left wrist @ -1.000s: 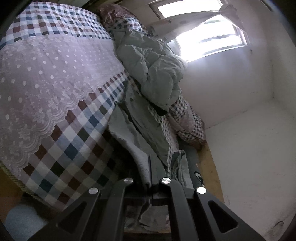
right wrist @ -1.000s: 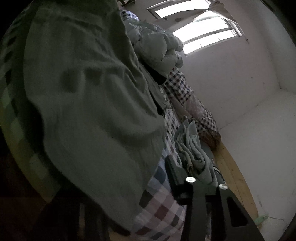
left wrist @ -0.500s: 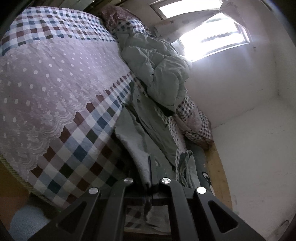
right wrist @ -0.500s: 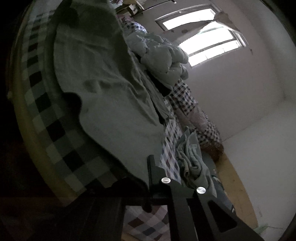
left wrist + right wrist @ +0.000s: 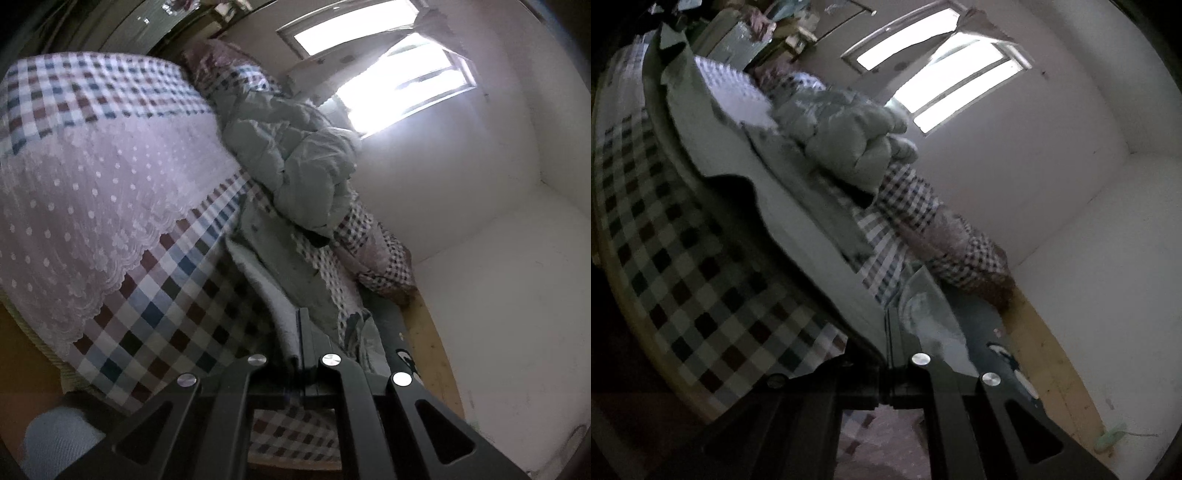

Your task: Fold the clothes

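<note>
A grey-green garment [image 5: 280, 273] lies stretched along the right side of the checked bed. My left gripper [image 5: 300, 332] is shut on the near edge of that garment, its pale inner side showing by the left finger. In the right wrist view the same garment [image 5: 809, 236] spreads from the bed's far end down to my right gripper [image 5: 888, 332], which is shut on its near hem. The cloth hangs lifted off the bedspread between the jaws and the bed. A second crumpled pale garment [image 5: 931, 314] lies just right of the right gripper.
The bed carries a checked spread [image 5: 155, 317] with a white lace overlay [image 5: 92, 192]. A bunched pale duvet [image 5: 295, 162] and a checked pillow [image 5: 380, 254] lie along the wall side. Beyond are a white wall, a bright window [image 5: 406, 77] and a wooden floor strip [image 5: 1056, 362].
Both grippers have risen with the garment, so more of the bed shows below. The right gripper's jaws closed on the hem, which earlier draped loosely over its left finger.
</note>
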Available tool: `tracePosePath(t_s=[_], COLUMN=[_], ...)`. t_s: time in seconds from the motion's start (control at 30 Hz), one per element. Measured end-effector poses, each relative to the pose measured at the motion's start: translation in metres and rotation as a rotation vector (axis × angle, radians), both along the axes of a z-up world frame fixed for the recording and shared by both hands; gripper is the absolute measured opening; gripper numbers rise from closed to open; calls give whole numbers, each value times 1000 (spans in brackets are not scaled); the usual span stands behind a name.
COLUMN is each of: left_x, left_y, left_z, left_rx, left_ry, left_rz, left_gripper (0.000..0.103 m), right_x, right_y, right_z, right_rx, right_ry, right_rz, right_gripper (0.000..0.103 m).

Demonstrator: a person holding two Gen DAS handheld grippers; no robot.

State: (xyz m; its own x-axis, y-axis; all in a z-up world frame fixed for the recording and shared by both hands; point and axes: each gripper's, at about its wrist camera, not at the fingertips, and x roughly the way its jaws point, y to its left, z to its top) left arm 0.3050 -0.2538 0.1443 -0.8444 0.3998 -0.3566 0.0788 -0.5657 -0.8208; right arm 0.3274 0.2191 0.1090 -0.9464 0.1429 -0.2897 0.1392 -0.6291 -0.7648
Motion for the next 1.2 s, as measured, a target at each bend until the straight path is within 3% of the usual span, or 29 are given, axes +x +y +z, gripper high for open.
tracePosePath(t_s=[0.47,0.63,0.9,1.2], left_x=[86,93,18,-117], left_y=[2,1,-4,-3], left_z=[79,108,112,114], left_rx=[20,-3,-10,-77], left_ry=[179,233,137,30], left_rz=[-23,-37,-43,-37], left_gripper=[0,0,0,1], right_x=[78,104,73,-39], right_y=[6,5,1,1], right_z=[84,123,136,144], right_rx=[-65,-100,-120,-165], right_ry=[82,133,80,-37], right_rz=[-8,-19,-13,-2], right_gripper=[0,0,0,0])
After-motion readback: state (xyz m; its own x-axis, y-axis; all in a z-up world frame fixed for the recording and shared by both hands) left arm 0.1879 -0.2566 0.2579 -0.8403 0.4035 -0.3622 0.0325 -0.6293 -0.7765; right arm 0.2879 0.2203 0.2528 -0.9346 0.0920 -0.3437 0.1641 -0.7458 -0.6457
